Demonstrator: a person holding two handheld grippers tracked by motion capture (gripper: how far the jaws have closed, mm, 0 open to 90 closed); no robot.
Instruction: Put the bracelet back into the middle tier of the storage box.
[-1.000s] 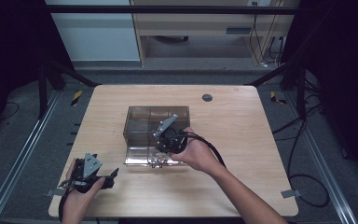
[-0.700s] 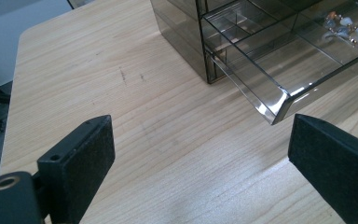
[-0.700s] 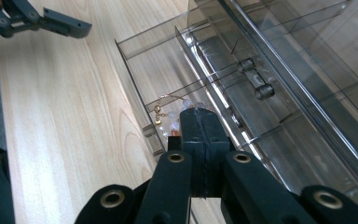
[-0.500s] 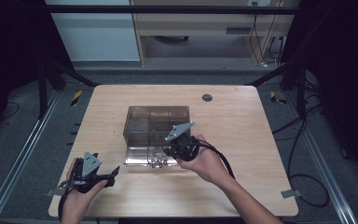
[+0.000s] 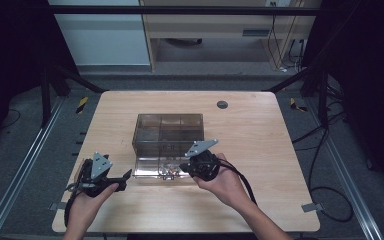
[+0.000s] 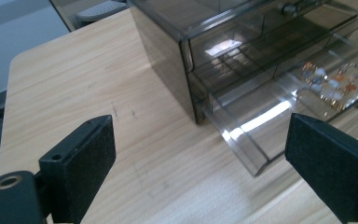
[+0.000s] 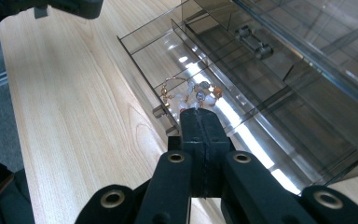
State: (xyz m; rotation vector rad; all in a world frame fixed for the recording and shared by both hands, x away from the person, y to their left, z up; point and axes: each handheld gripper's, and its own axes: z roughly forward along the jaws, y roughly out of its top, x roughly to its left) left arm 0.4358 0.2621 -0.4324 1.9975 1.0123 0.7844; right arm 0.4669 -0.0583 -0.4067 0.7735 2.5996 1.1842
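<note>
Two grippers, right gripper closed above beaded jewellery in open drawer, left gripper open nearby

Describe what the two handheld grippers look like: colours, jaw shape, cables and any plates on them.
Both grippers are black. The left gripper has flat rectangular jaws faced with dark pads, and a brass-coloured pivot ring. The right gripper has the same black linkage arms with brass-coloured rings. Each carries a grey three-cornered plate on top and trails a black cable. No sleeves reach the person's forearms.
</note>
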